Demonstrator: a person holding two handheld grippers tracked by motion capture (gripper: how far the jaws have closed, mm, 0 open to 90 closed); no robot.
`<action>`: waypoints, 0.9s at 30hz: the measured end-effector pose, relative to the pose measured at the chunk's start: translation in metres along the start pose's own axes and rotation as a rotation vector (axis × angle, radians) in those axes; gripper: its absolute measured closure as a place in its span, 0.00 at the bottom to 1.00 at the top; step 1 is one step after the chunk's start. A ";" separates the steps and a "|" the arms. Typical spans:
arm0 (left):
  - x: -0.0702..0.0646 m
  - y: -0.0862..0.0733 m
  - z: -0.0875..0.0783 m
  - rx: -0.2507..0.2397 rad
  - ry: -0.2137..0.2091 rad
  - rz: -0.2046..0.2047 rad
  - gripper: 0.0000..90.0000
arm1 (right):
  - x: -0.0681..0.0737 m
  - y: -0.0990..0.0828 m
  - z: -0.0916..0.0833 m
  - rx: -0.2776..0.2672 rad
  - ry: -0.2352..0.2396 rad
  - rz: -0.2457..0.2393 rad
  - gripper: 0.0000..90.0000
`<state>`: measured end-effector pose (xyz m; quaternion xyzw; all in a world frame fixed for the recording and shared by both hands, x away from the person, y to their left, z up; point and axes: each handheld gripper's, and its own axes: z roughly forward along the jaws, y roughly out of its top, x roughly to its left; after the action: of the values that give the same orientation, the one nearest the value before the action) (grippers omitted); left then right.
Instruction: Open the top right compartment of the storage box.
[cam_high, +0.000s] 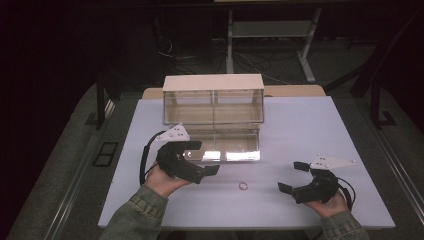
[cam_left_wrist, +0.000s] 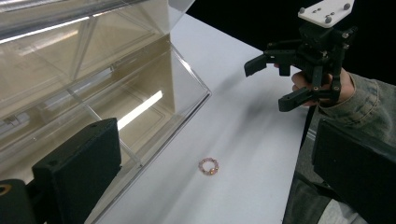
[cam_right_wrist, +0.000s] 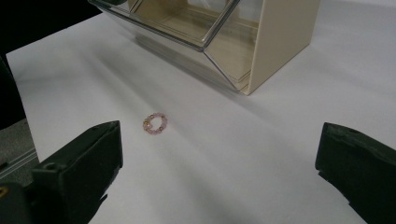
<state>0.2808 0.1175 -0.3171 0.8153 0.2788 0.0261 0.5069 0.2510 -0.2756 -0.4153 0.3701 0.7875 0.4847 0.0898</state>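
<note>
Small beaded bracelet (cam_high: 243, 186) of pinkish beads, lying flat on the white table (cam_high: 300, 130), near the front edge and between the two grippers, touched by neither. From the left gripper view: same bracelet (cam_left_wrist: 208, 166) on bare tabletop, just off the front corner of the clear box. From the right gripper view: bracelet (cam_right_wrist: 155, 123) ahead and toward the left jaw, well short of the box.

Left gripper (cam_high: 204, 159) held in the person's left hand (cam_high: 162, 181), jaws spread wide, nothing between them — pointing right, close to the front wall of the clear acrylic box (cam_high: 213, 116). Grey three-cornered plate on top, black cable looping off to the left.

Right gripper (cam_high: 291, 177) in the right hand (cam_high: 331, 202), near the table's front right, jaws spread apart and empty, aimed left toward the bracelet but well apart from it. Seen also across the table in the left gripper view (cam_left_wrist: 275, 83), jaws open, raised off the surface.

Acrylic box with a cream top and cream side panel (cam_right_wrist: 280, 42), a divider down its middle, front compartments open upward. Denim-like sleeves (cam_high: 135, 217) at both wrists.
</note>
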 end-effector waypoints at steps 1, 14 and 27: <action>0.001 0.001 0.000 0.003 0.000 0.004 0.02 | 0.000 0.000 0.000 0.000 0.000 0.000 0.00; 0.007 0.013 0.001 0.020 -0.004 -0.007 0.17 | 0.000 0.000 0.000 -0.002 -0.004 -0.001 0.00; 0.013 0.029 0.002 0.017 -0.007 -0.005 0.34 | 0.000 0.000 0.000 -0.009 -0.006 -0.002 0.00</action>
<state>0.3050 0.1124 -0.2974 0.8189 0.2794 0.0197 0.5009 0.2509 -0.2758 -0.4154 0.3704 0.7854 0.4870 0.0939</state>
